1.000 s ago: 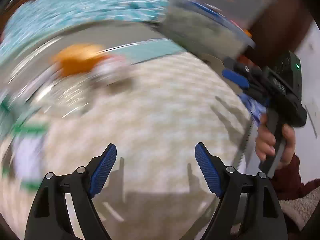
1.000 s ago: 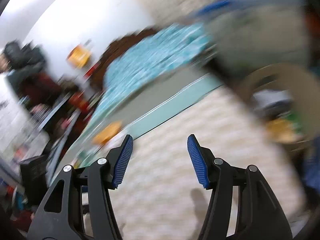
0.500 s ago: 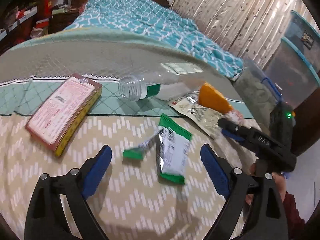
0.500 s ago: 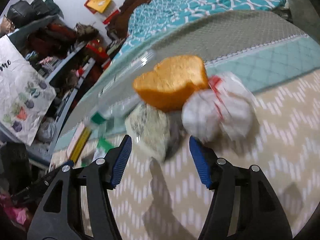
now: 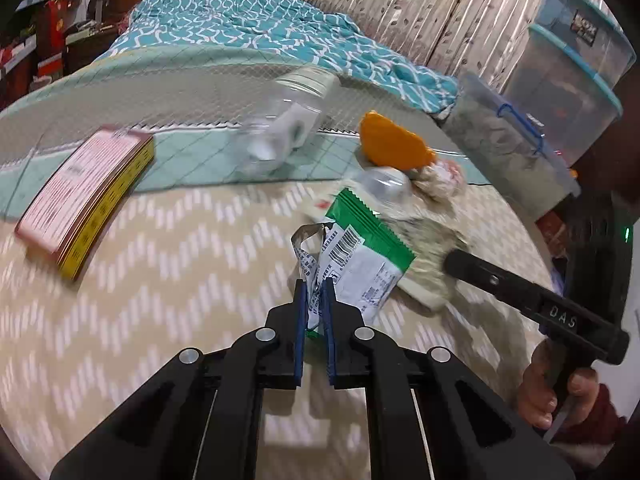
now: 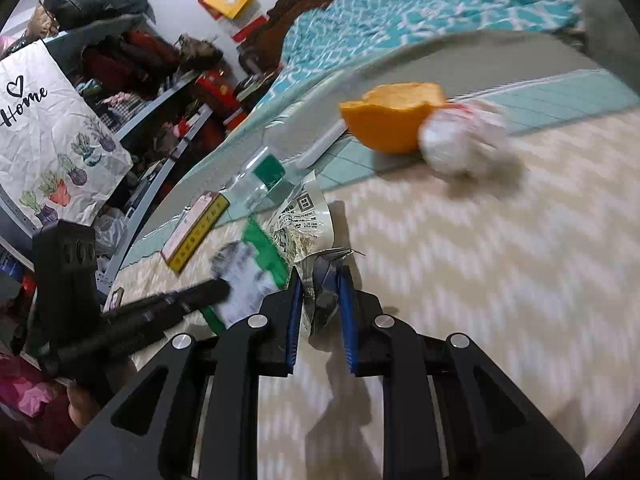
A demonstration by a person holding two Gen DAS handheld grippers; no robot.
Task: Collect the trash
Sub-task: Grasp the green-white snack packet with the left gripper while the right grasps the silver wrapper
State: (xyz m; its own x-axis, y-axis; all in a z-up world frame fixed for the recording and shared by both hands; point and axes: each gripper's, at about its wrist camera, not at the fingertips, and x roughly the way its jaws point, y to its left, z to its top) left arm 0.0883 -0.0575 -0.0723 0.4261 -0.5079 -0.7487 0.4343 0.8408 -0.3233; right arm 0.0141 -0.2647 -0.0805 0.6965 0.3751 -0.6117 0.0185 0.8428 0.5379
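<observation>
**Both claws clenched on wrappers on the bed**

Left wrist view: the left gripper (image 5: 314, 292) has its blue pads pinched tight on a torn strip of wrapper (image 5: 307, 254), which stands up between them from the zigzag bedspread (image 5: 180, 248). Just beside the strip lies a green-and-white snack wrapper (image 5: 366, 248) with a barcode, its far end touching a pale printed wrapper (image 5: 428, 240). Beyond these, toward the teal band of the bedspread, sit an orange peel (image 5: 394, 144) and a crumpled white paper ball (image 5: 438, 176), touching each other. A clear plastic bottle (image 5: 286, 124), blurred, lies on the teal band, and a pink-and-yellow box (image 5: 86, 196) lies near the bed's left edge. The right gripper (image 5: 452, 262) reaches in from the bed's right edge, gripped by a hand (image 5: 560, 396) in a dark red sleeve; its tip is on the pale wrapper. Lidded storage tubs (image 5: 568, 80) are stacked off the bed's far right corner.

Right wrist view: the right gripper (image 6: 320, 292) is clamped on the near end of the pale printed wrapper (image 6: 304, 220), crinkled film bunched between its pads. To the left, the green-and-white snack wrapper (image 6: 252, 276) is blurred, with the left gripper (image 6: 218, 290) at its edge. Farther up the bedspread (image 6: 500, 272) lie the bottle (image 6: 260, 180), the box (image 6: 196, 232), the orange peel (image 6: 390, 118) and the paper ball (image 6: 460, 140). A cluttered shelf (image 6: 160, 92) stands beyond the bed's left edge.
</observation>
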